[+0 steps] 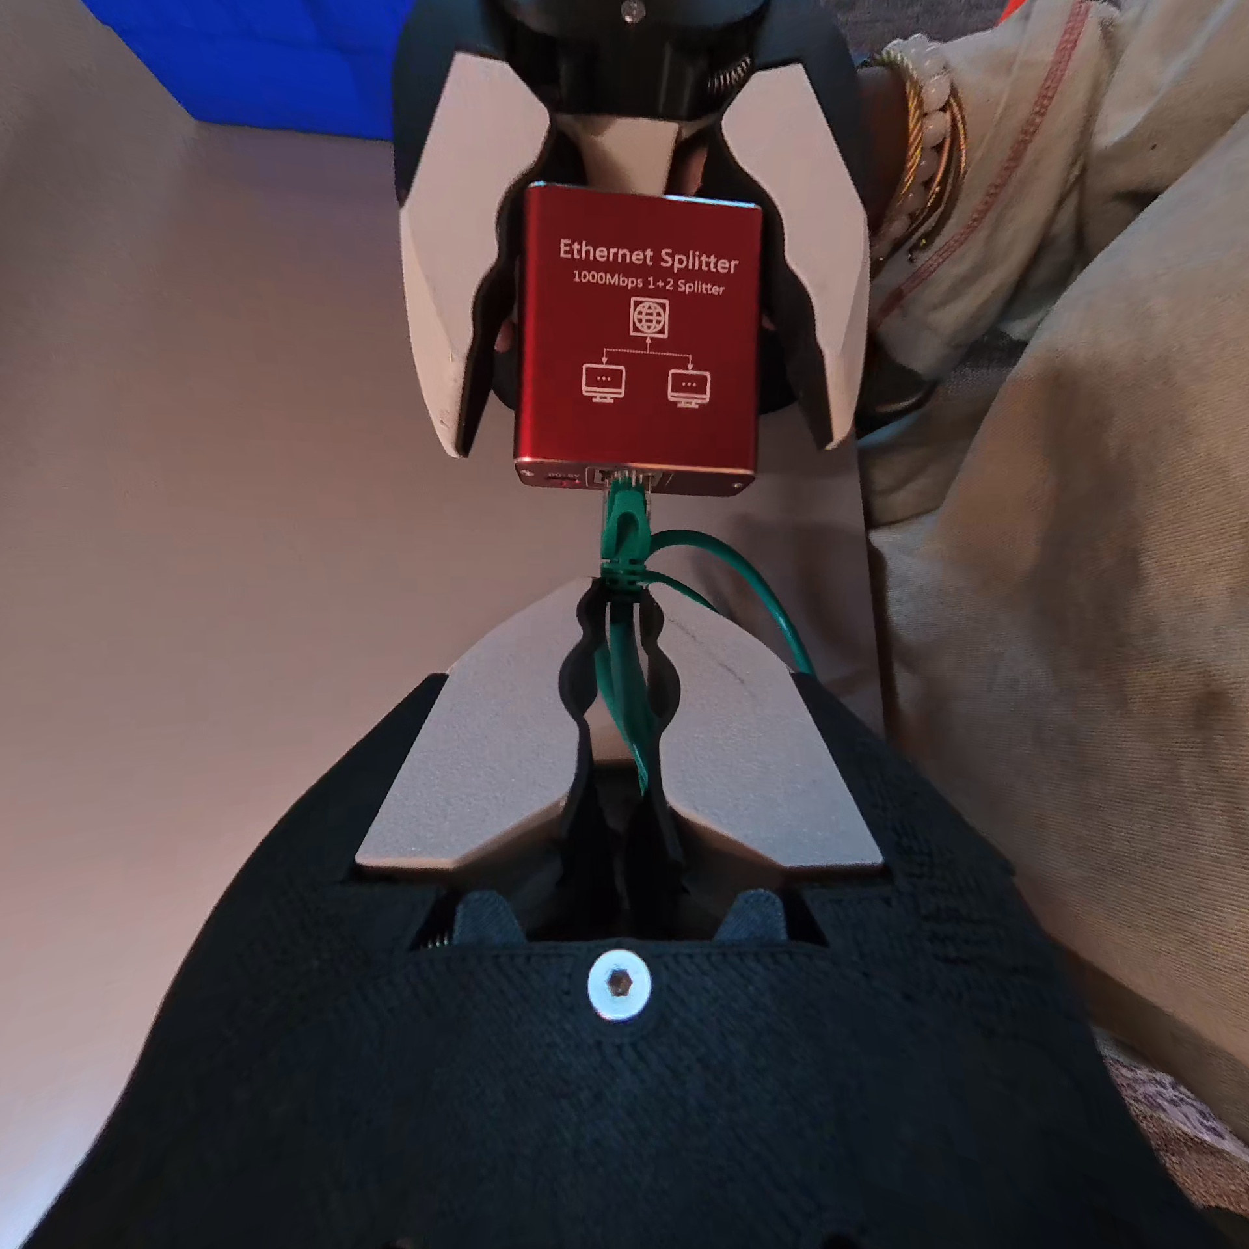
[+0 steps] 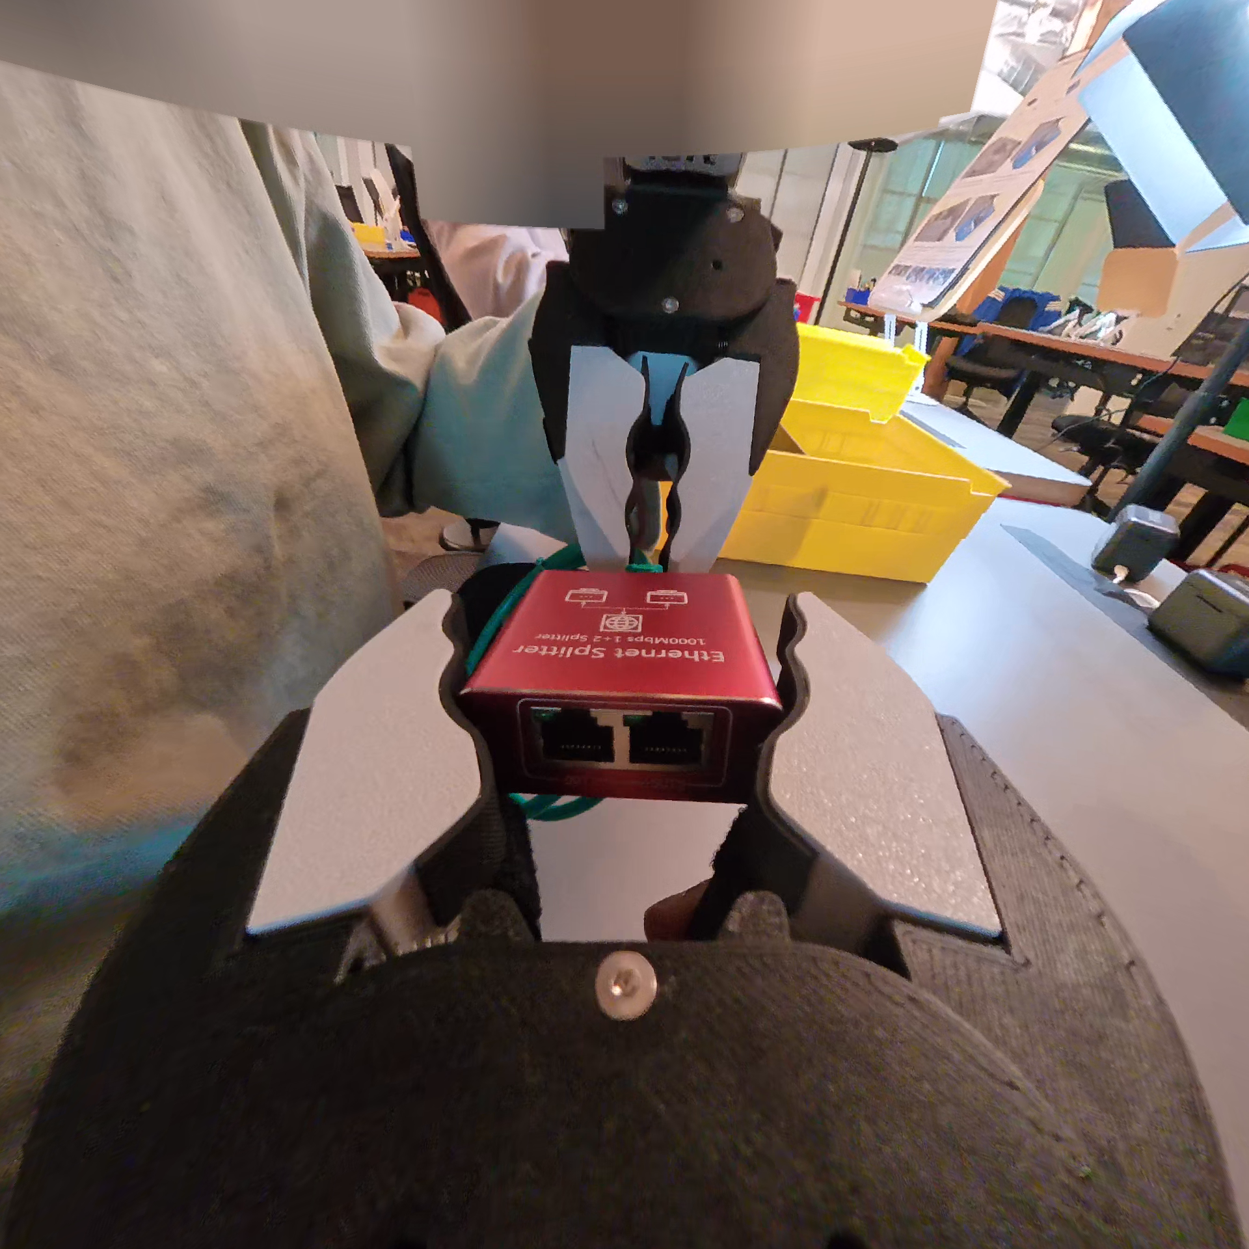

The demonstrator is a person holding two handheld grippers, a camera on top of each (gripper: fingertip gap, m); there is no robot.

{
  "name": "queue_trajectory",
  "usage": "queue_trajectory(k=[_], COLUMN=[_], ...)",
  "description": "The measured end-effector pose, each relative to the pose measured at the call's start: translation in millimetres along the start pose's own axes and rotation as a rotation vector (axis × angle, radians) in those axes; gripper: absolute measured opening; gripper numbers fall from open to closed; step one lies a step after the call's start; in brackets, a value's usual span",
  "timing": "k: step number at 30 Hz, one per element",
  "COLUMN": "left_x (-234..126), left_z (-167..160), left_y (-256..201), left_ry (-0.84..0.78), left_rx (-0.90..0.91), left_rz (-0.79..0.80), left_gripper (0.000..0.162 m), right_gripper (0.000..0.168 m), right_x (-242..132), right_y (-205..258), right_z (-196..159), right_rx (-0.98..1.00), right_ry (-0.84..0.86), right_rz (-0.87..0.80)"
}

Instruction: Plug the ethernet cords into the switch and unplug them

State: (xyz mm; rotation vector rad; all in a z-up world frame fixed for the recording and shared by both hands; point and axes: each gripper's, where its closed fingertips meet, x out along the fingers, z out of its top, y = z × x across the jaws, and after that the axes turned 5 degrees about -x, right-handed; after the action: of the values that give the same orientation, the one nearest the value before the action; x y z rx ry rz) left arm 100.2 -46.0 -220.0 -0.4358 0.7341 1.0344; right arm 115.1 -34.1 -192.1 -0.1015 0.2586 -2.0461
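Red anodised metal, small and boxy: the switch sits clamped between the right gripper's fingers, held by its two long sides, two empty ports facing that gripper's camera. Rigid, light by the look of it, smooth-walled; likely to slip if the pinch slackens. Green cord is thin, limp and springy behind its stiff boot. Left gripper is pressed together on the cord just behind the plug, whose tip sits in the single port on the switch's far end; whether fully latched, hard to tell. Best hold: the boot, not the loose cord. A spare loop hangs right of the left gripper.
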Motion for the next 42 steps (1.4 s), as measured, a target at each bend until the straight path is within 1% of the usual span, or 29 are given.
queue_trajectory(k=[4, 8, 11, 13, 15, 17, 18, 19, 22, 24, 25, 26, 27, 28, 30, 31, 34, 35, 36, 37, 38, 39, 40, 42], left_x=[7.1, 11.3, 11.8, 12.3, 5.1, -9.0, -16.5, -22.4, -31.7, -38.0, -41.5, -45.3, -49.0, -52.5, -57.0, -56.4, -42.7, -40.3, -39.1, -37.5, -35.3, -34.1, -35.1, -38.9], left_z=[-9.3, -12.9, -12.6, -13.7, -5.4, 5.8, 10.8, 13.9, 19.5, 21.5, 22.2, 23.6, 25.9, 28.7, 33.3, 35.2, 40.3, 42.2, 43.9, 44.1, 42.9, 40.5, 37.2, 34.8], left_y=[1.7, 4.8, 6.8, 13.8, 20.8, 28.8, 34.3, 38.5, 46.7, 55.6, 59.6, 63.3, 66.0, 68.3, 71.0, 70.8, 63.5, 61.3, 58.7, 55.1, 51.2, 47.0, 44.2, 36.9], left_ry=[0.050, 0.056, 0.039, 0.024, -0.061, -0.150, -0.185, -0.206, -0.257, -0.297, -0.320, -0.353, -0.395, -0.440, -0.502, -0.520, -0.567, -0.598, -0.634, -0.660, -0.678, -0.693, -0.708, -0.738], left_rx=[0.021, 0.014, 0.009, 0.007, -0.018, -0.006, 0.015, 0.038, 0.089, 0.107, 0.116, 0.111, 0.099, 0.092, 0.105, 0.109, 0.110, 0.102, 0.100, 0.100, 0.097, 0.092, 0.070, -0.006], left_rz=[0.016, 0.030, 0.030, 0.063, 0.093, 0.162, 0.225, 0.283, 0.439, 0.563, 0.618, 0.667, 0.709, 0.752, 0.836, 0.862, 0.840, 0.833, 0.819, 0.786, 0.731, 0.661, 0.592, 0.429], left_gripper=[0.008, 0.008, 0.008, 0.009, 0.009, 0.010, 0.009, 0.010, 0.009, 0.009, 0.009, 0.009, 0.009, 0.009, 0.009, 0.009, 0.009, 0.009, 0.010, 0.010, 0.027, 0.045, 0.057, 0.066], right_gripper=[0.089, 0.089, 0.089, 0.089, 0.089, 0.087, 0.091, 0.100, 0.109, 0.100, 0.101, 0.095, 0.085, 0.081, 0.069, 0.067, 0.051, 0.036, 0.031, 0.030, 0.030, 0.029, 0.029, 0.028], right_x=[3.6, 4.8, 4.3, 4.7, 4.3, 1.7, 0.5, 0.8, 0.8, -4.8, -8.9, -13.2, -16.8, -17.8, -13.9, -11.9, -10.3, -11.5, -12.8, -12.7, -11.6, -10.3, -9.5, -8.8], right_y=[0.7, 0.1, -1.4, -5.8, -12.8, -23.6, -29.6, -31.6, -42.3, -52.3, -57.4, -60.5, -65.3, -68.4, -67.7, -69.9, -74.4, -76.4, -74.7, -70.4, -65.7, -61.3, -56.6, -46.9], right_z=[-15.6, -25.8, -25.5, -28.8, -23.5, -18.4, -16.1, -12.2, 0.2, 8.3, 12.0, 15.6, 15.3, 14.3, 20.0, 22.1, 37.5, 39.1, 42.3, 45.3, 45.5, 42.8, 38.4, 32.4], right_rx=[0.019, 0.017, 0.022, -0.011, -0.030, 0.004, 0.039, 0.092, 0.322, 0.452, 0.515, 0.569, 0.628, 0.677, 0.703, 0.706, 0.627, 0.591, 0.531, 0.471, 0.410, 0.327, 0.217, 0.022], right_ry=[0.091, 0.156, 0.145, 0.187, 0.170, 0.143, 0.127, 0.096, -0.050, -0.186, -0.263, -0.342, -0.398, -0.438, -0.503, -0.520, -0.577, -0.571, -0.559, -0.520, -0.440, -0.323, -0.185, 0.062], right_rz=[-0.007, -0.021, -0.030, -0.062, -0.107, -0.168, -0.204, -0.208, -0.232, -0.269, -0.286, -0.290, -0.310, -0.322, -0.297, -0.312, -0.342, -0.366, -0.363, -0.338, -0.316, -0.310, -0.308, -0.279])
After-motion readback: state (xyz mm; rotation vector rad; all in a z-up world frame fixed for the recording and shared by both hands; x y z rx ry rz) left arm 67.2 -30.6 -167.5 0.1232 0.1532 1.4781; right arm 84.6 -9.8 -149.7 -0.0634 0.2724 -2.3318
